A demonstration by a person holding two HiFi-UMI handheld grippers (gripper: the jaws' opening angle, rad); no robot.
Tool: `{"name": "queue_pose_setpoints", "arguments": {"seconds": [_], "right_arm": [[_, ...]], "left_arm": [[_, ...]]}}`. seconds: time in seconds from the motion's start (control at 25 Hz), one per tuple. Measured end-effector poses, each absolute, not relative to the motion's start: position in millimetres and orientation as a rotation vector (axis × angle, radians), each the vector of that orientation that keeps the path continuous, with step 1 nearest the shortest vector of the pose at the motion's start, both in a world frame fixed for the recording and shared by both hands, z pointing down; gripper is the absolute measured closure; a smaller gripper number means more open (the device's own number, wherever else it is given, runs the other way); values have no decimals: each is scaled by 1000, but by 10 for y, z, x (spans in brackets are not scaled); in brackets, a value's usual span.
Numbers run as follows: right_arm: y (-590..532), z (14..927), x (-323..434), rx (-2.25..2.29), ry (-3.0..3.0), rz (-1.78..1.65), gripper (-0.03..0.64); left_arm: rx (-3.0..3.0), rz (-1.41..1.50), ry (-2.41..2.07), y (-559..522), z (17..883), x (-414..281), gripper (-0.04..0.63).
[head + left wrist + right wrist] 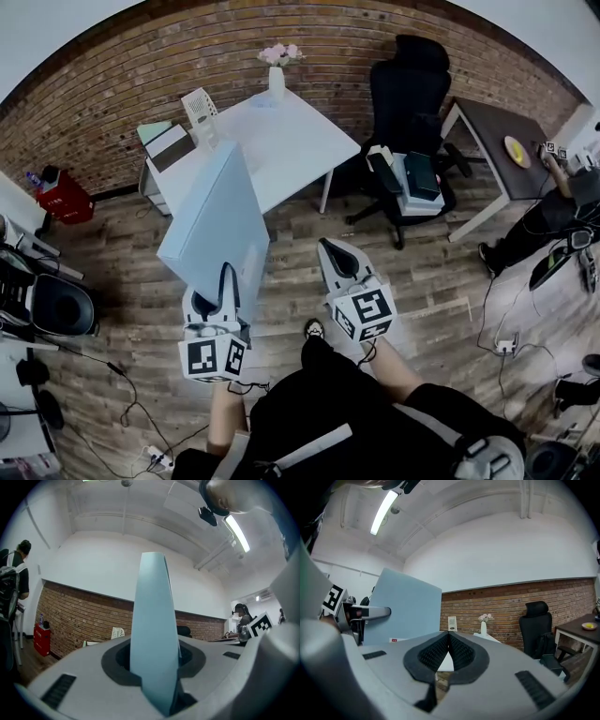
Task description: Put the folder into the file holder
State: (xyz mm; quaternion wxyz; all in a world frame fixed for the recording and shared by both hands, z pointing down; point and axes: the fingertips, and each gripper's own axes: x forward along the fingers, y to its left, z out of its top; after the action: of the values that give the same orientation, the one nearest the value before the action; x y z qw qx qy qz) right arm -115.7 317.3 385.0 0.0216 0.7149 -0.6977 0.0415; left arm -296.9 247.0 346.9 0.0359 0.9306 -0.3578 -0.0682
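Folder (214,220) is pinched at its near edge by the left tool (227,279); the right tool (330,248), pressed together and empty, hangs to its right.

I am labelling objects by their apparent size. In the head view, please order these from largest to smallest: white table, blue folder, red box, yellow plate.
1. white table and blue folder: they look about alike. The folder is nearer the camera, so I do not rank them.
2. red box
3. yellow plate
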Motion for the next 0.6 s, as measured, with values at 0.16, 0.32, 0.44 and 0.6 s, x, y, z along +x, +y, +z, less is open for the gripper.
{"name": "queue_pose_setpoints", "arguments": {"seconds": [0.16,0.32,0.44,0.6], "right_arm": [[2884,3866,-774,2209,-2186,158,607],[2638,3932,-455,2196,-2213,188,607],[2475,3969,-241,2191,-2236,214,607],[2276,4018,-26,2164,-2264,234,607]], "left_arm": [[2829,-192,-1166,2159,3465,-2630,443],[2791,-171,-1248,1895,3490,-2380,443],[2769,-148,-1296,1729,3490,-2216,443],[2734,-154,-1382,1546,3430,-2074,443]]}}
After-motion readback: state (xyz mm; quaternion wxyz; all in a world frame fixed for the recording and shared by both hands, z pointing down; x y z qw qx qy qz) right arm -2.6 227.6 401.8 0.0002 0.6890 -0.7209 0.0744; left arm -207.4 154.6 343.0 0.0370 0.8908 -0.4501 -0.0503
